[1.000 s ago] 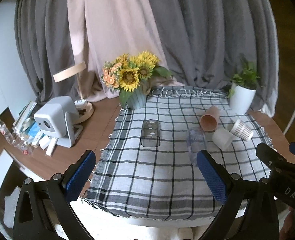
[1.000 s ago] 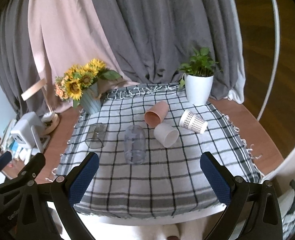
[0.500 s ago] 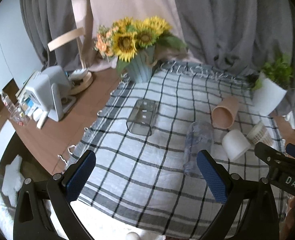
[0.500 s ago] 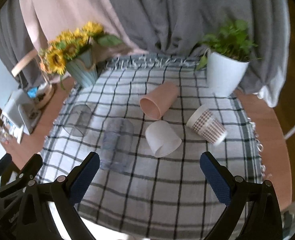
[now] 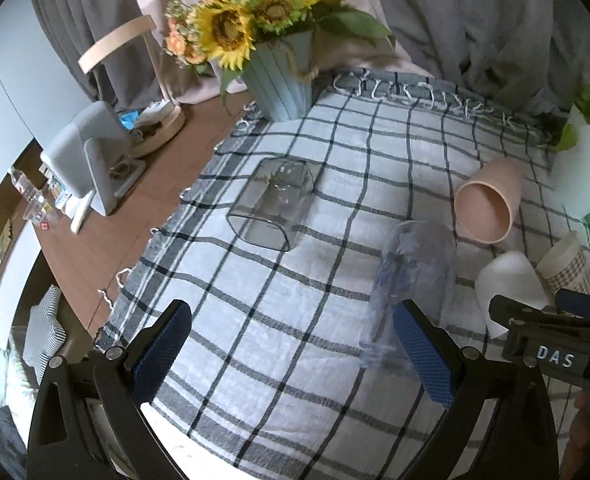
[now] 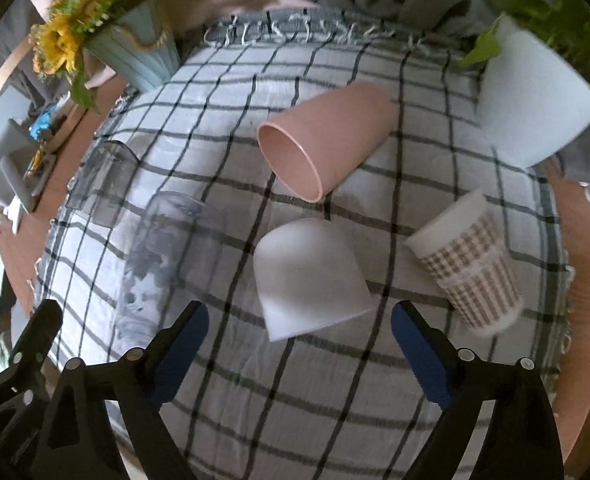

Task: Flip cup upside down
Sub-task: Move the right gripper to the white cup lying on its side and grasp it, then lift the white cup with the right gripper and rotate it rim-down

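Observation:
Several cups lie on their sides on the checked cloth [image 6: 335, 392]. A white cup [image 6: 309, 276] lies just ahead of my right gripper [image 6: 300, 350], which is open and empty. A pink cup [image 6: 327, 140] lies behind it, a patterned paper cup [image 6: 471, 264] to its right, a clear round cup [image 6: 163, 252] to its left. My left gripper [image 5: 291, 356] is open and empty above the cloth [image 5: 295, 280]. The clear round cup [image 5: 411, 280] lies by its right finger, and a clear square cup [image 5: 273, 204] lies farther ahead.
A blue vase of sunflowers [image 5: 279, 76] stands at the cloth's back left. A white plant pot [image 6: 531, 96] stands at the back right. A small white device [image 5: 87, 152] and a wooden lamp [image 5: 135, 80] sit on the brown table to the left. Grey curtains hang behind.
Both grippers have moved forward and down over the cloth, so the cups look much larger and nearer. Both remain open. No cup has moved.

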